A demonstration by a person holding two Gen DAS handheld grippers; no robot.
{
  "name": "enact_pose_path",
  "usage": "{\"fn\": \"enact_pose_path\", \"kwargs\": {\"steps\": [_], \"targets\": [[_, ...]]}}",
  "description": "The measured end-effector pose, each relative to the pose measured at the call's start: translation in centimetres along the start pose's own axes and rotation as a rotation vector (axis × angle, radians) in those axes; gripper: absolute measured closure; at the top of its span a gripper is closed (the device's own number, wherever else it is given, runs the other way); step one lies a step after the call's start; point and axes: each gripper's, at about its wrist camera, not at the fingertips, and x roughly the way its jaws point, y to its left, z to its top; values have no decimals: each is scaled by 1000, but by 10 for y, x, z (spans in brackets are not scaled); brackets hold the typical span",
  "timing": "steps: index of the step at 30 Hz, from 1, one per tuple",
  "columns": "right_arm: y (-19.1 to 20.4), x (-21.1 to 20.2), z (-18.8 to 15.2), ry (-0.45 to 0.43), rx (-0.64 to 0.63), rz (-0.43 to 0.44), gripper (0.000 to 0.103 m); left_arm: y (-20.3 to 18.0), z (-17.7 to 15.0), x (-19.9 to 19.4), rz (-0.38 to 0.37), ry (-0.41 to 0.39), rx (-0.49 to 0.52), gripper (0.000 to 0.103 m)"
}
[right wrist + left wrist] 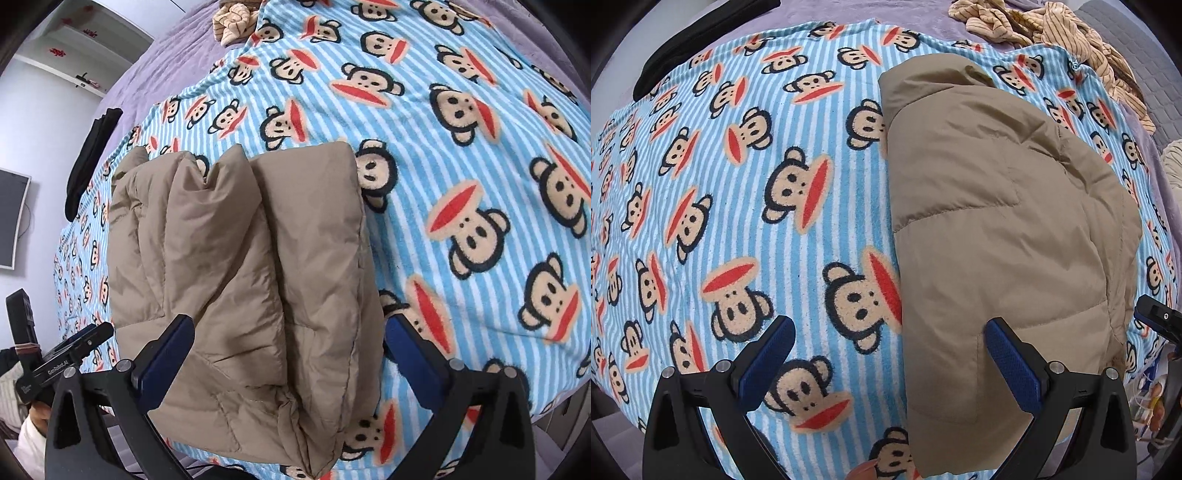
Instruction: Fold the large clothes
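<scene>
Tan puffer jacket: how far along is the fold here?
Done: the tan quilted puffer jacket lies folded into a compact bundle on the blue-striped monkey-print blanket. In hand: nothing; left gripper and right gripper are both open. Left: possibly the crumpled beige striped garment.

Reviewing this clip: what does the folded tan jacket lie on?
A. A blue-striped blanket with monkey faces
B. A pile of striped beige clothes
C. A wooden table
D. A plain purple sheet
A: the jacket rests flat on the blanket, whose blue and white stripes and monkey faces show all around it.
</scene>
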Motion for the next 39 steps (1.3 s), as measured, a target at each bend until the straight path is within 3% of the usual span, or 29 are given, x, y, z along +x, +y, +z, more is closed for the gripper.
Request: {"fn": "enact_pose_path", "kwargs": {"steps": [6, 11, 15, 21, 25, 27, 30, 33, 36, 39], "targets": [[-7, 13, 10, 78, -38, 40, 0, -2, 7, 4, -30, 6, -13, 0], [-4, 33, 20, 148, -97, 37, 0, 10, 24, 5, -143, 4, -67, 0], [-18, 50, 31, 185, -71, 45, 0, 24, 32, 19, -215, 27, -94, 0], [-38, 72, 43, 250, -2, 170, 0, 34, 41, 44, -462, 79, -137, 0], [-31, 72, 49, 266, -10, 369, 0, 25, 49, 44, -621, 64, -110, 0], [-25, 70, 51, 271, -38, 415, 0, 15, 52, 48, -596, 69, -60, 0], [-24, 78, 53, 290, -59, 370, 0, 2, 55, 67, -540, 107, 3, 0], [-24, 94, 57, 306, -79, 323, 0, -2, 59, 90, -584, 150, -23, 0], [-24, 112, 63, 325, -75, 354, 0, -6, 61, 104, -628, 174, -72, 0], [-25, 123, 64, 333, -49, 414, 0, -19, 60, 106, -594, 164, -81, 0]]}}
